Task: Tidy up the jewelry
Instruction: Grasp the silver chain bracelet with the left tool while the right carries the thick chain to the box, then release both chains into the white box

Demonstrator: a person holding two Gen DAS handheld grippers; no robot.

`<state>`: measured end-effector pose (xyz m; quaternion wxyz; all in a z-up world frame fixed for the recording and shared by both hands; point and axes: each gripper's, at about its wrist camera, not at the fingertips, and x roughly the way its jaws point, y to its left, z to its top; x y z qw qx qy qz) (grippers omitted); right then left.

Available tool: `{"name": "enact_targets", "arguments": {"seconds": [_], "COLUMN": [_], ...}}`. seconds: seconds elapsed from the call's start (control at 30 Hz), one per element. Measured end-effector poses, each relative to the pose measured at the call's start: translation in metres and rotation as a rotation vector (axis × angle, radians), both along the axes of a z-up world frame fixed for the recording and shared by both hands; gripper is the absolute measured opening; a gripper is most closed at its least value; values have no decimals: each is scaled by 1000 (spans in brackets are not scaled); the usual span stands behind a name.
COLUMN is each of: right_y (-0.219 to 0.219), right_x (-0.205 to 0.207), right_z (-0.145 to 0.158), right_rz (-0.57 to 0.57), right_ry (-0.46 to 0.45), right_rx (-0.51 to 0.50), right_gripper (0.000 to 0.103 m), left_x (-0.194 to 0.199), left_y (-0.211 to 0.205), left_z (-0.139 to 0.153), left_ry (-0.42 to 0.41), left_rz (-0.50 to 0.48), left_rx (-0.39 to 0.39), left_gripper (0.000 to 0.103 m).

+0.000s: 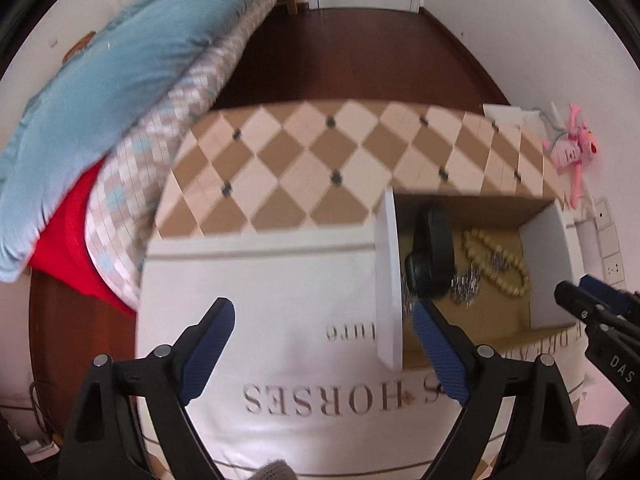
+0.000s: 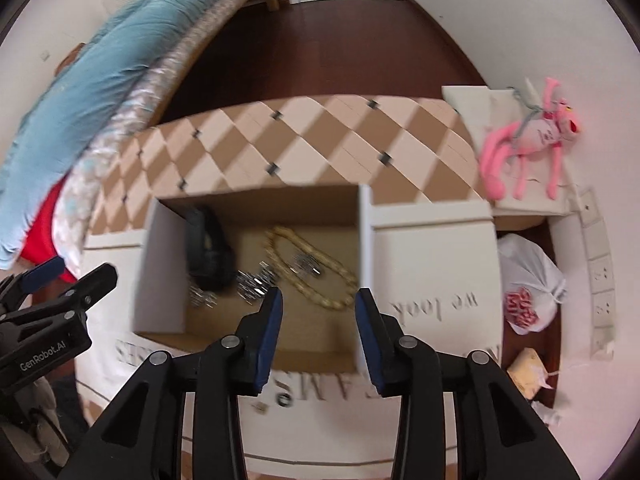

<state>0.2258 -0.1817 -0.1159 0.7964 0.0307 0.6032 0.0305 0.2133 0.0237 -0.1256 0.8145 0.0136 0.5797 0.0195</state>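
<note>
Open cardboard compartment (image 2: pixel 256 320), ahead of the right gripper (image 2: pixel 318 300), fingers apart, empty. Inside: black case (image 2: pixel 208 256), left of the fingers; bead necklace (image 2: pixel 316 268), just beyond the tips; silver pieces (image 2: pixel 254 284). Left gripper (image 1: pixel 324 320), fingers wide apart, over the white lid (image 1: pixel 280 280).

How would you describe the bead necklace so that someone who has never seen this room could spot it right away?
Find the big box with the tan-and-cream diamond top; its open compartment has a cardboard floor. On that floor lies the bead necklace, a loop of pale yellowish round beads. Its neighbours are a black object and small shiny silver pieces; nothing else there is beaded.
</note>
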Motion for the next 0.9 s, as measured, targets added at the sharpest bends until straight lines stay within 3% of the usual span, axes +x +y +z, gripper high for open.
{"name": "enact_targets", "arguments": {"seconds": [0.07,0.13,0.2,0.4,0.9], "right_y": [-1,-1,-1,-4,-16], "right_x": [-7,-11,-16,-25,-62], "right_z": [-3,-2,1,4,33], "right_rz": [0,-2,-6,-25,-66], "right_ry": [-14,-35,-60,-85,-165], "right_rx": [-43,-75,-110,-152,-149], "right_gripper": [55,84,96,103,103], "left_x": [-5,-11,-15,-24,-55], "left_y": [-2,-5,-9,-20,-24], "left_z": [-7,-9,-10,-4,33], "left_ry": [4,-7,-23,-67,-158], "left_rz": [1,-1,-6,-11,10], "left_rx": [-9,-13,-17,-4,-24], "left_gripper": [99,103,103,103,103]}}
